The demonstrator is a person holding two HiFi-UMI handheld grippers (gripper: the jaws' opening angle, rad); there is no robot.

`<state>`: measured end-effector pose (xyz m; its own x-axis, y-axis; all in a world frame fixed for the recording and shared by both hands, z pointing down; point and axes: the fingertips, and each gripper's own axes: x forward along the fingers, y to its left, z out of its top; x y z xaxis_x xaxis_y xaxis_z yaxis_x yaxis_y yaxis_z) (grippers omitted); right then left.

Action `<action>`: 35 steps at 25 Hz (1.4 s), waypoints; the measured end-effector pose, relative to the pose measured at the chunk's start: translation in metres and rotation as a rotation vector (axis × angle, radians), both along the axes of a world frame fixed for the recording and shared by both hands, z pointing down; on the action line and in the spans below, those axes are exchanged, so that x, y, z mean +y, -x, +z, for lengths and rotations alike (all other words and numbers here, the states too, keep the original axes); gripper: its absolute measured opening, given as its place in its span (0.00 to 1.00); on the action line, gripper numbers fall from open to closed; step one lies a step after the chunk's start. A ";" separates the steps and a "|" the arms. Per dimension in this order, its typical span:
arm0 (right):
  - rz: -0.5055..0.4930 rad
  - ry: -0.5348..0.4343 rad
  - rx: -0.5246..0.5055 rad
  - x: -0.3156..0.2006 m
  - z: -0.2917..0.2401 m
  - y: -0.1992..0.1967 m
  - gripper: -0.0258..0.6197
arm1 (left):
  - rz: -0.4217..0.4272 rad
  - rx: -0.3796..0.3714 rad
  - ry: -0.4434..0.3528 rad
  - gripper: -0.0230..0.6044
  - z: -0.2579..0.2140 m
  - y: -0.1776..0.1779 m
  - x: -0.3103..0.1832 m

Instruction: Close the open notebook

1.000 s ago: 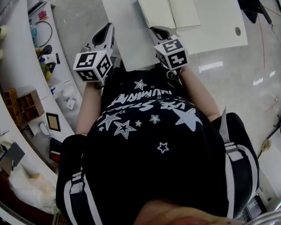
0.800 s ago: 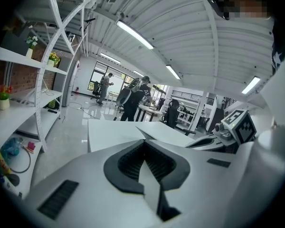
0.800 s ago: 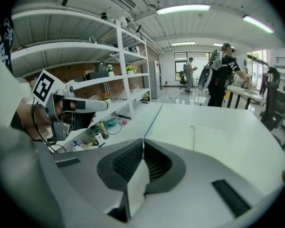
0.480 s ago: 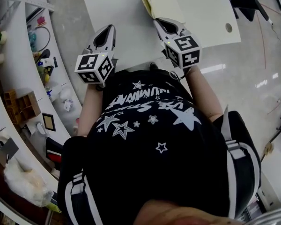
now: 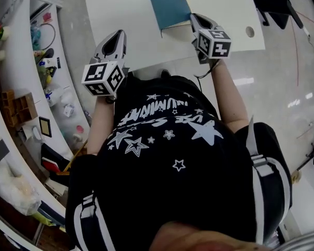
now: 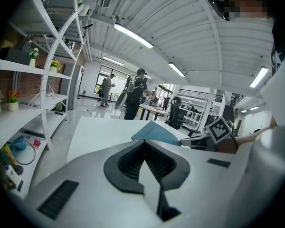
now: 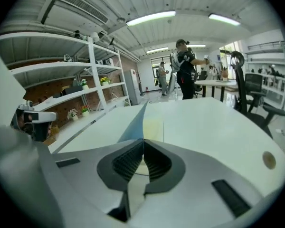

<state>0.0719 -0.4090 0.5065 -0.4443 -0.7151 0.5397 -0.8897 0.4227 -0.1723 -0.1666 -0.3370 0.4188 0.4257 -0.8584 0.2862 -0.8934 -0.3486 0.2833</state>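
The notebook (image 5: 169, 4) lies on the white table (image 5: 120, 9) with its blue cover turned up and over, hiding the cream pages from above. In the right gripper view the blue cover (image 7: 132, 125) stands tilted, with a cream page (image 7: 153, 126) to its right. My right gripper (image 5: 194, 18) is at the cover's near right edge, and its jaws (image 7: 143, 140) are shut on that edge. My left gripper (image 5: 119, 34) hovers over the table's near left part, apart from the notebook, shut with nothing in it (image 6: 143, 144). From the left gripper view the cover (image 6: 154, 133) slopes like a ramp.
A round cable hole (image 5: 250, 32) sits in the table right of the right gripper. White shelves with small items (image 5: 21, 88) curve along the left. Glossy floor (image 5: 282, 77) lies to the right. People (image 7: 185, 68) and an office chair (image 7: 247, 89) are far behind the table.
The notebook lay open with cream pages showing. Its left side swung over to the right, so the blue cover now shows. My right gripper moved right with it. The left gripper barely shifted.
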 end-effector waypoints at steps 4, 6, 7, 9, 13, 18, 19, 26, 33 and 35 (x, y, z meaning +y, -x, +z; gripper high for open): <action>0.021 0.114 -0.029 -0.004 0.048 -0.028 0.06 | -0.039 -0.013 0.030 0.05 0.009 -0.017 0.010; 0.011 0.144 -0.022 -0.005 0.063 -0.031 0.07 | -0.060 -0.016 0.057 0.05 0.017 -0.021 0.016; -0.001 0.147 -0.003 -0.005 0.067 -0.030 0.06 | -0.069 -0.017 0.074 0.05 0.022 -0.023 0.019; -0.026 0.140 0.047 -0.006 0.067 -0.026 0.07 | -0.079 -0.016 0.106 0.05 0.031 -0.027 0.025; -0.023 0.133 0.068 -0.009 0.062 -0.025 0.07 | -0.074 -0.019 0.120 0.05 0.035 -0.038 0.030; 0.010 0.107 0.081 -0.004 0.061 -0.029 0.07 | -0.059 0.004 0.081 0.05 0.024 -0.041 0.034; 0.019 0.096 0.086 -0.001 0.057 -0.029 0.07 | -0.057 0.009 0.069 0.05 0.022 -0.039 0.038; 0.079 0.017 0.111 0.039 0.017 -0.032 0.07 | -0.068 0.060 0.018 0.05 0.005 -0.021 0.087; 0.033 -0.103 0.183 0.115 -0.023 -0.010 0.07 | -0.053 0.078 -0.022 0.05 -0.004 -0.011 0.150; -0.001 -0.158 0.232 0.142 -0.034 -0.001 0.07 | -0.045 0.083 -0.035 0.05 -0.007 -0.013 0.170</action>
